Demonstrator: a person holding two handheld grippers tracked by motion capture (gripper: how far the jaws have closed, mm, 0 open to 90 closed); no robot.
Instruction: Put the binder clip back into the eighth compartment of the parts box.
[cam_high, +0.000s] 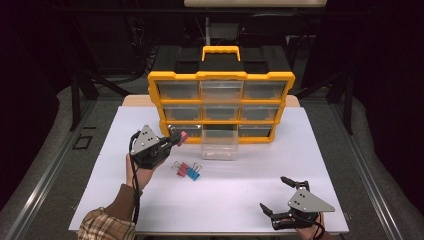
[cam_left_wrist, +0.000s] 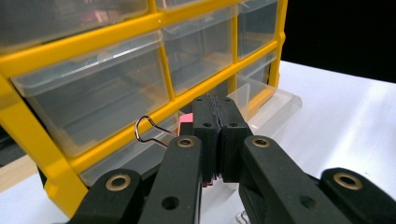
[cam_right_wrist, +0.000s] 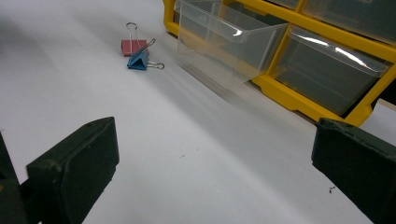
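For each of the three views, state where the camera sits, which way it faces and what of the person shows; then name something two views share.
High view: above the person's side, facing forward and down on the white table; forearms, both grippers.
Left gripper view: on the left gripper, facing the yellow organiser; shut jaws pinching a pink binder clip.
Right gripper view: on the right gripper, low over the table; open jaws.
Shared: high and right gripper views show the pulled-out clear drawer.

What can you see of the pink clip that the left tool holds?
The pink clip is a small binder clip with a pink body and thin wire handles. The left tool is shut on it; its black pads cover most of the body. One wire loop juts out sideways. It hangs above the white table, near the yellow cabinet, beside the pulled-out clear drawer.
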